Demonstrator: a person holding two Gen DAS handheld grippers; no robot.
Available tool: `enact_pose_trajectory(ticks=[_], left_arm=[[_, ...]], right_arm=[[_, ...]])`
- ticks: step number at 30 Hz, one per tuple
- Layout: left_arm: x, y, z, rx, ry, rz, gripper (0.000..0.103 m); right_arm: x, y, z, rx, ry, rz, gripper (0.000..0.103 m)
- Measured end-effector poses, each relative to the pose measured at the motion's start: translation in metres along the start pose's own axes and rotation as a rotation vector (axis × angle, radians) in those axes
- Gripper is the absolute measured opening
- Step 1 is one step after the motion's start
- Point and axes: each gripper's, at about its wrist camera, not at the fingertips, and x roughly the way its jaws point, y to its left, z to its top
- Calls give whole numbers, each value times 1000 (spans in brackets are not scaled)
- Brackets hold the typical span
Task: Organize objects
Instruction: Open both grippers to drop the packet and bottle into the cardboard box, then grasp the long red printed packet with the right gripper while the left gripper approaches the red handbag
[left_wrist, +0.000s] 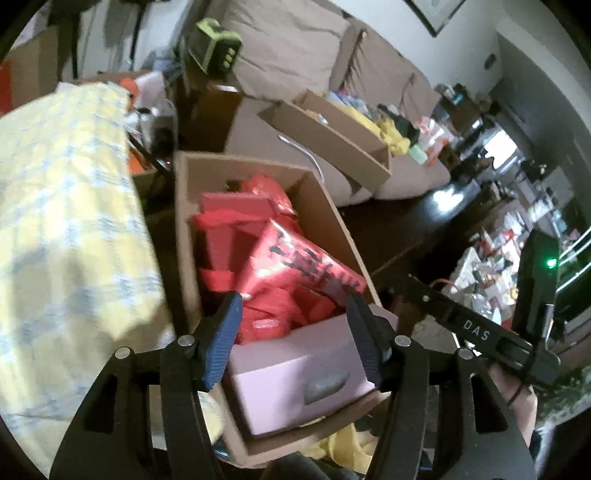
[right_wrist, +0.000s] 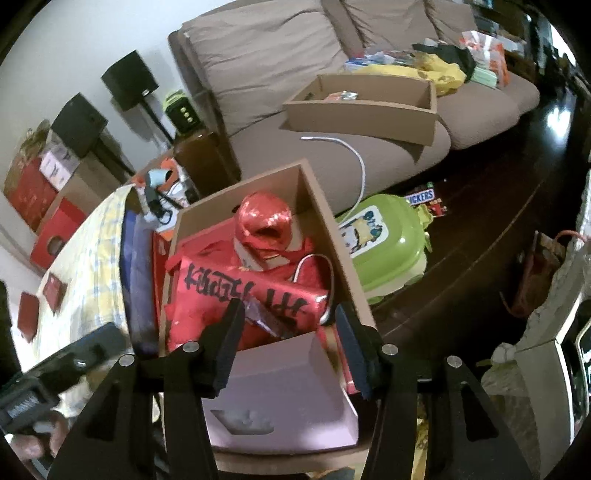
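1. The left gripper (left_wrist: 293, 343) has its blue-padded jaws apart, with nothing pressed between them. The right gripper (right_wrist: 290, 350) also stands apart and holds nothing.

2. Directly ahead of both grippers, just past the fingertips, a pale pink box (left_wrist: 295, 373) sits at the near end of an open cardboard carton (left_wrist: 184, 229). In both views it appears between the jaws, but the pads do not look to be touching it.

3. Risk: the pink box rests tilted on the carton's near edge and on the red goods beneath. It may tip out toward the grippers, because nothing grips it.

4. Risk: the carton looks overfull. Pushing the pink box down could shove the red wrapped package with black brush lettering (left_wrist: 299, 262) up and over the carton wall.

5. Risk: the carton stands close beside a surface under a yellow checked cloth (left_wrist: 62, 206), to the left of the grippers; whether it is firmly supported is unclear.

6. Appearance: the pink box is smooth and matte, with a grey oval window on its near face. Beyond it, the carton holds red boxes and a shiny red foil bundle (right_wrist: 264, 221).
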Motion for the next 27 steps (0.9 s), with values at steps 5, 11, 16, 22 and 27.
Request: enact_pose_trajectory(ticks=[5, 11, 16, 22, 27], left_arm=[[-29, 35, 10, -60, -61, 67, 58], [-83, 76, 22, -88, -169, 245, 61], [-136, 115, 25, -140, -293, 393, 66], [-194, 167, 15, -173, -379, 635, 67], [-229, 216, 4, -271, -408, 698, 67]], right_arm=[[-2, 6, -1, -3, -2, 16, 53], [-2, 30, -3, -87, -19, 29, 65], [2, 56, -10, -133, -15, 43, 74], [-3, 123, -31, -256, 9, 74, 75], [-4, 216, -60, -445, 14, 193, 84]])
